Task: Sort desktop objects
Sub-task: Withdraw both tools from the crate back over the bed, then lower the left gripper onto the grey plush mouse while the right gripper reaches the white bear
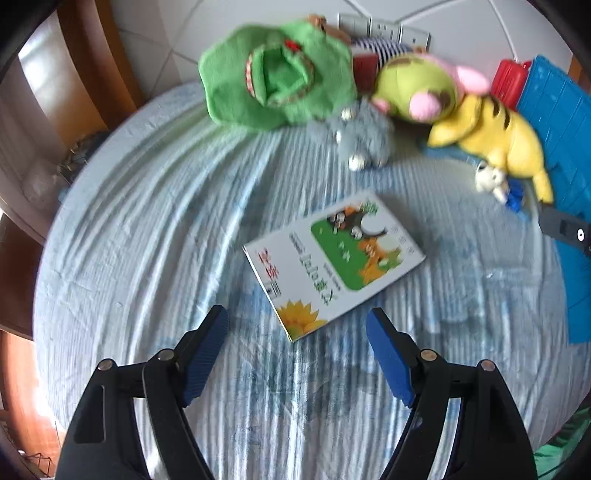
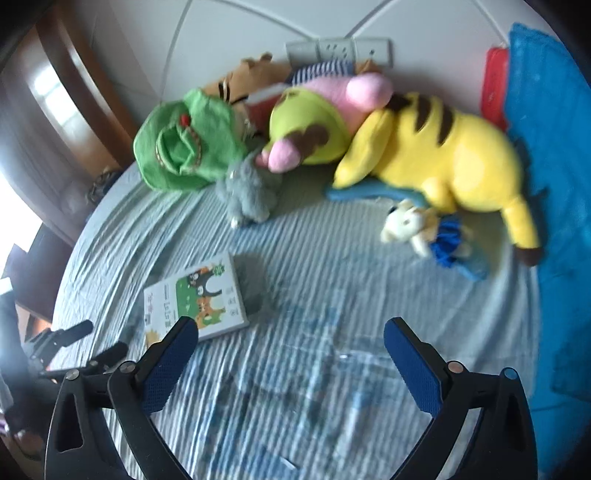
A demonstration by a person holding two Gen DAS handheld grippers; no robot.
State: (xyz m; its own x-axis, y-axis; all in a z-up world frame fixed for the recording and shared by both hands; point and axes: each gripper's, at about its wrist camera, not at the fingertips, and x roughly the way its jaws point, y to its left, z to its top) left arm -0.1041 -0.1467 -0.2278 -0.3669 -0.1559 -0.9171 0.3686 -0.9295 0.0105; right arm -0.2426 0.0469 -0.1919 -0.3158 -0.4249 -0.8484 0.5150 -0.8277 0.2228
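Pale blue striped bedsheet (image 1: 147, 229), wrinkled into long ridges, covers the whole working surface; behind it runs a white tiled wall (image 2: 229, 33) with three wall sockets (image 2: 338, 50) in a row, and curved brown wooden furniture (image 2: 74, 92) stands at the left.

One book (image 1: 332, 262) lies flat on the sheet, a thin glossy paperback with a white cover, a green cartoon panel and a sunflower at one corner. In the left wrist view it lies just ahead of the left gripper (image 1: 295, 354), apart from it.

Along the wall sit the soft toys, all fuzzy plush, pressed together: one floppy green toy (image 1: 273, 77) with a red spot, one small grey toy (image 1: 364, 136) with white feet, one pink toy in a lime-green shirt (image 2: 310, 125), one large yellow toy (image 2: 443, 151) with dark brown stripes, and one small white toy (image 2: 406, 225) with a blue frill beside it. One tan toy with a striped part (image 2: 251, 77) shows behind them, mostly hidden. One blue blanket (image 2: 546, 147) is heaped at the right, with one red box (image 1: 509, 81) behind it.

Both grippers have black arms and ribbed blue pads. The left gripper's fingers are spread wide with nothing between them. The right gripper (image 2: 291, 362) is likewise spread and empty, above bare sheet.
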